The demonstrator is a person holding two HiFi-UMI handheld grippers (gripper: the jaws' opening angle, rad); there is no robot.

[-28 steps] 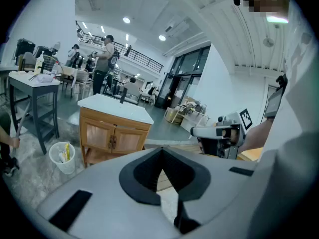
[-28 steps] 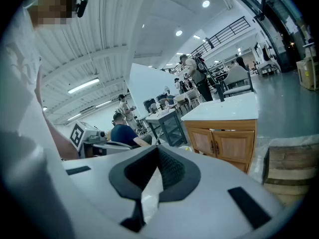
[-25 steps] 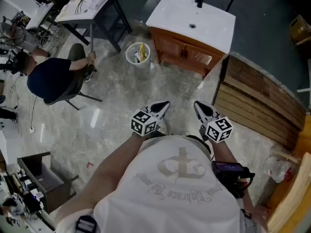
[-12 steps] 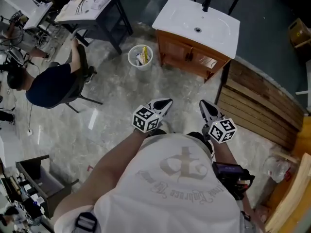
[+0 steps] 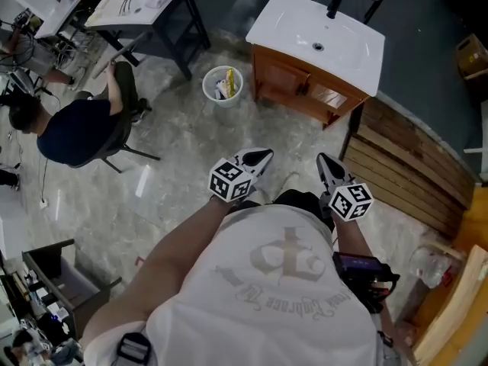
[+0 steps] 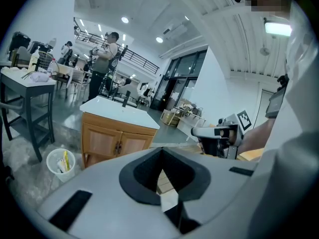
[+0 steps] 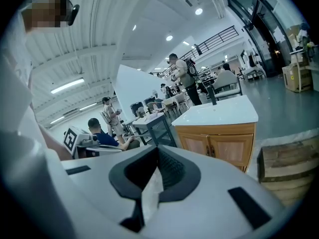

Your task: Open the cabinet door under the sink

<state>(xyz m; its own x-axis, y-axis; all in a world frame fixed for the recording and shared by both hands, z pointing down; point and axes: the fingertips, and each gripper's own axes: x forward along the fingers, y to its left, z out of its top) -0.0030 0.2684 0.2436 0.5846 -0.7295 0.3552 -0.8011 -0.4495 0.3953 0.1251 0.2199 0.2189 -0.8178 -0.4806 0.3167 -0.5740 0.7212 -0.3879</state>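
The sink cabinet [image 5: 305, 90] stands ahead on the floor: a white basin top [image 5: 316, 40] over two closed wooden doors with dark handles in the middle [image 6: 117, 147]. Both gripper views show it from the front, at a distance, with its doors [image 7: 219, 146] closed. My left gripper [image 5: 259, 157] and right gripper [image 5: 324, 161] are held in front of my body, side by side, pointing toward the cabinet and well short of it. Both are shut with nothing between the jaws. The right gripper [image 6: 219, 133] also shows at the side of the left gripper view.
A white bucket [image 5: 223, 85] with things in it stands left of the cabinet. A stack of wooden planks [image 5: 412, 166] lies to its right. At the left a person sits on a chair [image 5: 76, 128] by a dark table [image 5: 141, 6]. Marble-like floor [image 5: 229, 128] lies between me and the cabinet.
Both grippers have advanced together toward the sink cabinet, still shut. The seated person at the left has shifted on the chair.
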